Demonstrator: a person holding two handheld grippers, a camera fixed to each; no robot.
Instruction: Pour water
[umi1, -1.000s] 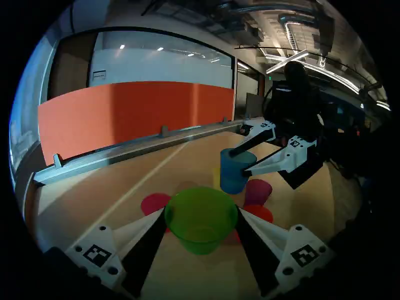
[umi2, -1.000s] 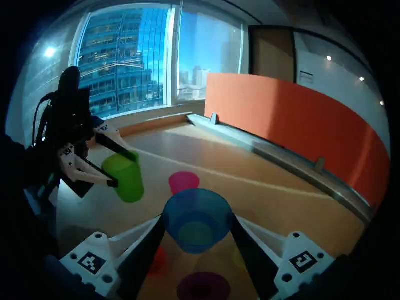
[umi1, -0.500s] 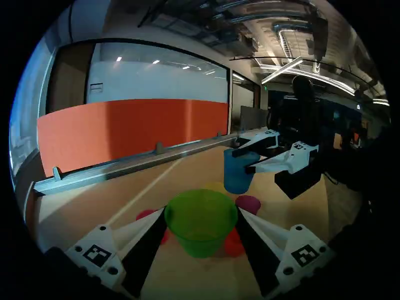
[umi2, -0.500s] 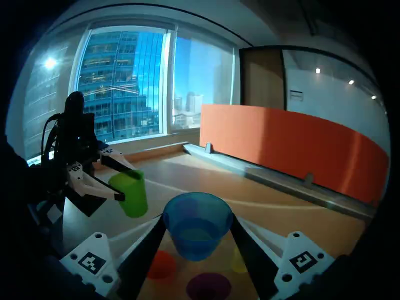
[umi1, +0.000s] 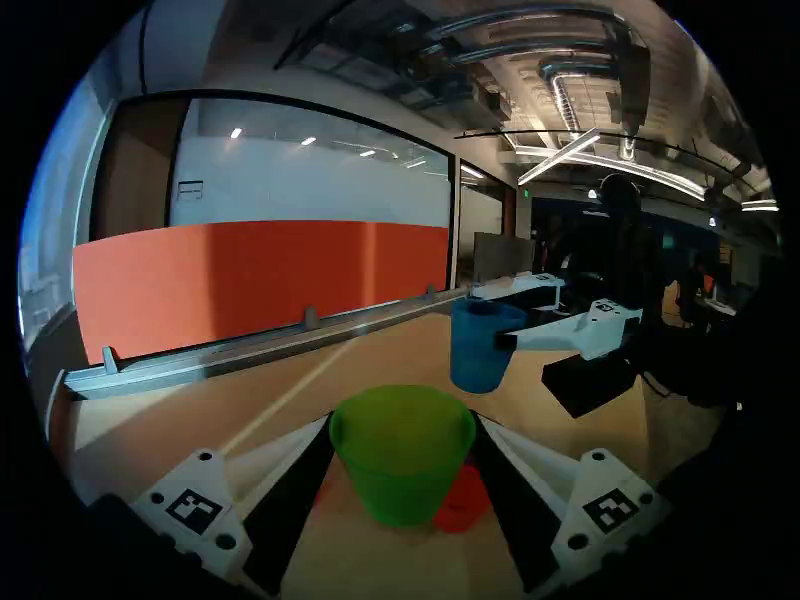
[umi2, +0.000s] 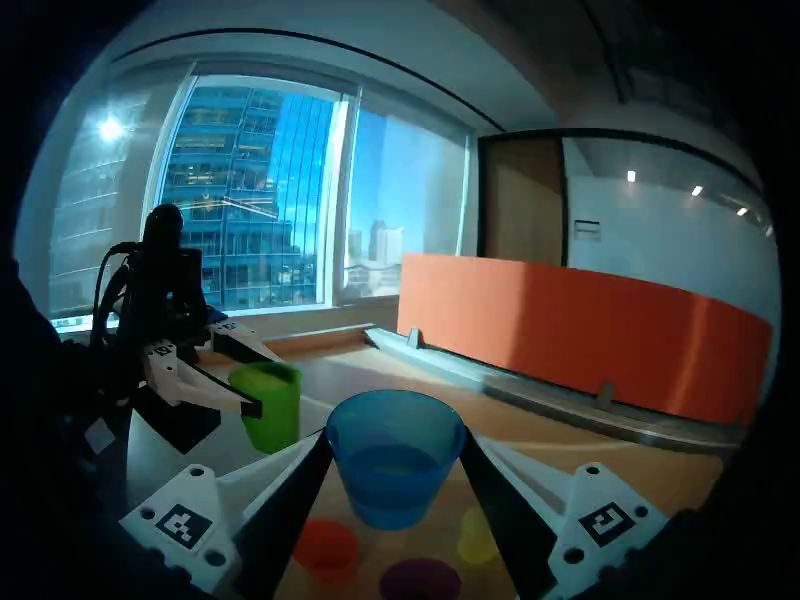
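Note:
In the left gripper view my left gripper (umi1: 402, 450) is shut on a translucent green cup (umi1: 402, 452), held upright above the wooden table (umi1: 180, 430). Farther off, the right gripper (umi1: 500, 320) holds a blue cup (umi1: 481, 344). In the right gripper view my right gripper (umi2: 395, 465) is shut on that blue cup (umi2: 394, 468), upright, with liquid showing in its lower part. To its left the left gripper (umi2: 245, 385) holds the green cup (umi2: 268, 403) at about the same height.
Small cups stand on the table below: an orange one (umi2: 325, 548), a purple one (umi2: 420, 579), a yellow one (umi2: 476, 534), and an orange-red one (umi1: 460, 498). A metal rail (umi1: 250, 345) and an orange panel (umi1: 250, 275) run along the table's far side. Windows (umi2: 260, 200) are behind.
Both grippers have risen with their cups; the cups on the table have dropped lower in both views. Both held cups have levelled to upright.

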